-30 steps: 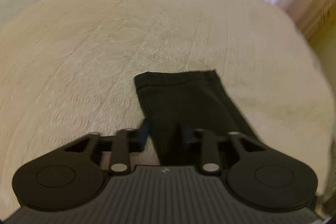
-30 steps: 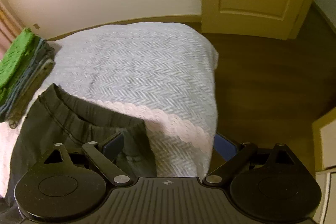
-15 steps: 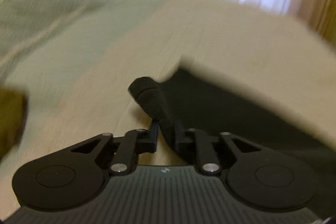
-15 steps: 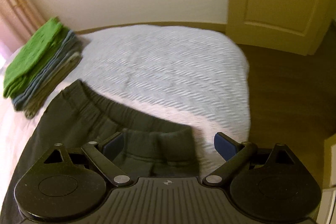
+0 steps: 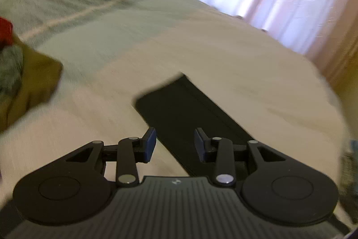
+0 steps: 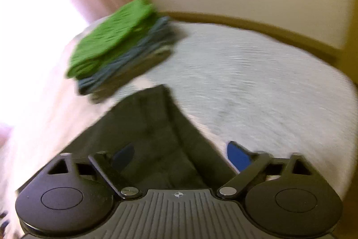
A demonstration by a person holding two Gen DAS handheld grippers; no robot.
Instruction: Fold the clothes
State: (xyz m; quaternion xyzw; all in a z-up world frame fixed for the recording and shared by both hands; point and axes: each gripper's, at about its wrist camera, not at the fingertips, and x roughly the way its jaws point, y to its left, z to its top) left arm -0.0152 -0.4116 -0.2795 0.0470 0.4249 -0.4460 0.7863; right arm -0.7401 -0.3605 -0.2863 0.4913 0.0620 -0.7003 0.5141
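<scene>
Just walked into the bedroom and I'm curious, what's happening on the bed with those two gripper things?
A person is folding clothes on the bed with a handheld gripper in each hand. The left gripper is open over a dark pant leg lying flat on the bedspread. The right gripper is open too, above the waist end of the dark pants. Neither is gripping fabric. A folded stack of clothes with a green piece on top sits beyond.
</scene>
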